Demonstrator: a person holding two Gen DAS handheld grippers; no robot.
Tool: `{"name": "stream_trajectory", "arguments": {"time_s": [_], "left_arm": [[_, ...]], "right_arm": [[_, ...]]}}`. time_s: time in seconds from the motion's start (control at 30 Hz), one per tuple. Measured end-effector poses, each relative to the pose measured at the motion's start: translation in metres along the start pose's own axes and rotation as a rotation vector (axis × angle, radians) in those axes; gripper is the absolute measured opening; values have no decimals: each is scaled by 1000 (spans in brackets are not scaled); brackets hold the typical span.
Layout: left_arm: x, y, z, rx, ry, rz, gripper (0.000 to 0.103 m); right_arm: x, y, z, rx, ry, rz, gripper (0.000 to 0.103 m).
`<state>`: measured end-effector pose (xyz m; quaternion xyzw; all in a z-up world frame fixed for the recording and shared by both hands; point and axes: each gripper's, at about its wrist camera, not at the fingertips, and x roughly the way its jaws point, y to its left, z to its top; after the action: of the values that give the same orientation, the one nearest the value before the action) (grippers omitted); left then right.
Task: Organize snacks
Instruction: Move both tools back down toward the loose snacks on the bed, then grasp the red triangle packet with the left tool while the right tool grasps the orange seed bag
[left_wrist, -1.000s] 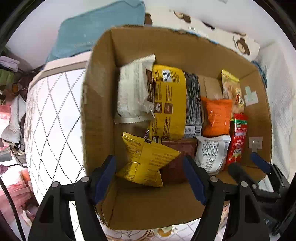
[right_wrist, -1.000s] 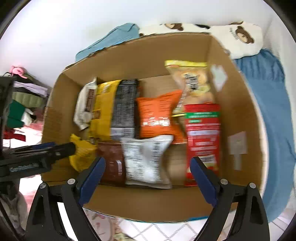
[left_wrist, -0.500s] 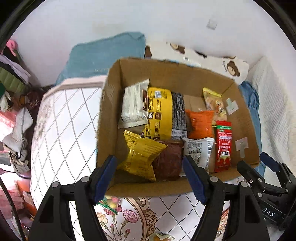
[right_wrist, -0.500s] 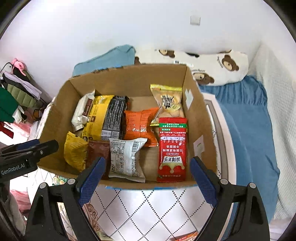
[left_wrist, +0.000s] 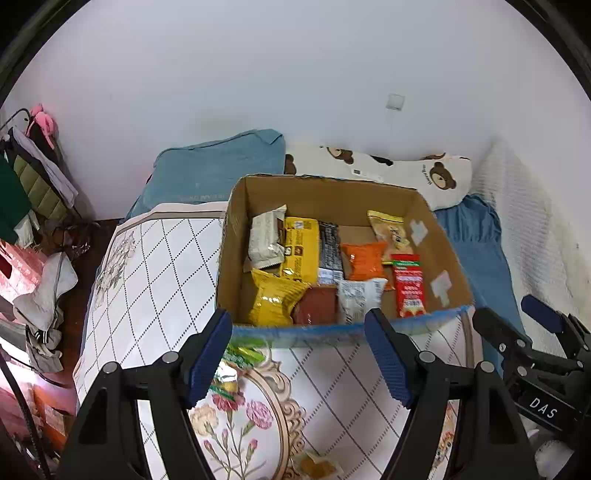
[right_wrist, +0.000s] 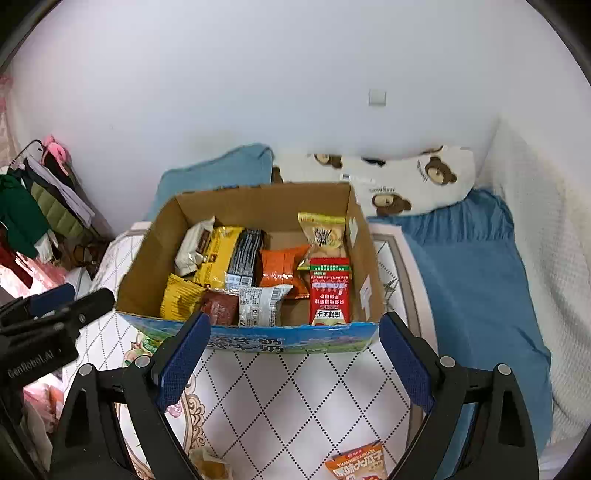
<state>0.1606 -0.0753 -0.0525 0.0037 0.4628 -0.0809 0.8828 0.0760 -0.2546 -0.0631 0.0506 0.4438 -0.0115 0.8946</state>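
A cardboard box (left_wrist: 448, 247) (right_wrist: 147, 254) sits on the quilted bed cover and holds several snack packs: a yellow bag (left_wrist: 275, 299), a brown pack (left_wrist: 317, 304), a white pack (right_wrist: 258, 304), an orange bag (right_wrist: 281, 266), a red pack (right_wrist: 329, 295). My left gripper (left_wrist: 299, 356) is open and empty, held back from the box's near wall. My right gripper (right_wrist: 293, 363) is open and empty, also in front of the box. Loose snacks lie on the cover: a green pack (left_wrist: 240, 354), an orange pack (right_wrist: 360, 463), a small yellow one (left_wrist: 319, 467).
The patterned bed cover (right_wrist: 288, 398) spreads in front of the box. A blue pillow (left_wrist: 218, 170) and a bear-print pillow (left_wrist: 406, 173) lie behind it against the white wall. A blue blanket (right_wrist: 472, 280) is to the right. Clothes and clutter (left_wrist: 33, 184) stand at the left.
Both grippers have pulled back and up from the box, so it looks smaller and farther. The yellow bag stays in the box. Loose snacks on the cover have come into view.
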Motion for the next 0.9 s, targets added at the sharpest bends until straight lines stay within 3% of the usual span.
{"name": "stream_trajectory", "arguments": {"time_s": [0.33, 0.4, 0.47, 0.6, 0.7, 0.8, 0.9], "left_arm": [[-34, -2, -32, -44, -35, -10, 74], [-31, 4, -43, -62, -14, 4, 93], [-24, 7, -59, -61, 29, 6, 95], [6, 15, -110, -44, 209, -7, 95], [36, 18, -159, -40, 402, -29, 95], [66, 24, -211, -98, 627, -89, 95], [84, 26, -249, -155, 772, -151, 94]], "right_arm": [[-47, -9, -31, 49, -28, 51, 98], [-49, -16, -43, 63, 5, 67, 98], [-48, -23, -59, 77, 42, 83, 98], [-30, -41, -107, 109, 169, 78, 98], [-13, -58, -146, 151, 271, 69, 98], [2, -75, -182, 192, 354, 50, 98], [15, -94, -207, 223, 405, 21, 98]]}}
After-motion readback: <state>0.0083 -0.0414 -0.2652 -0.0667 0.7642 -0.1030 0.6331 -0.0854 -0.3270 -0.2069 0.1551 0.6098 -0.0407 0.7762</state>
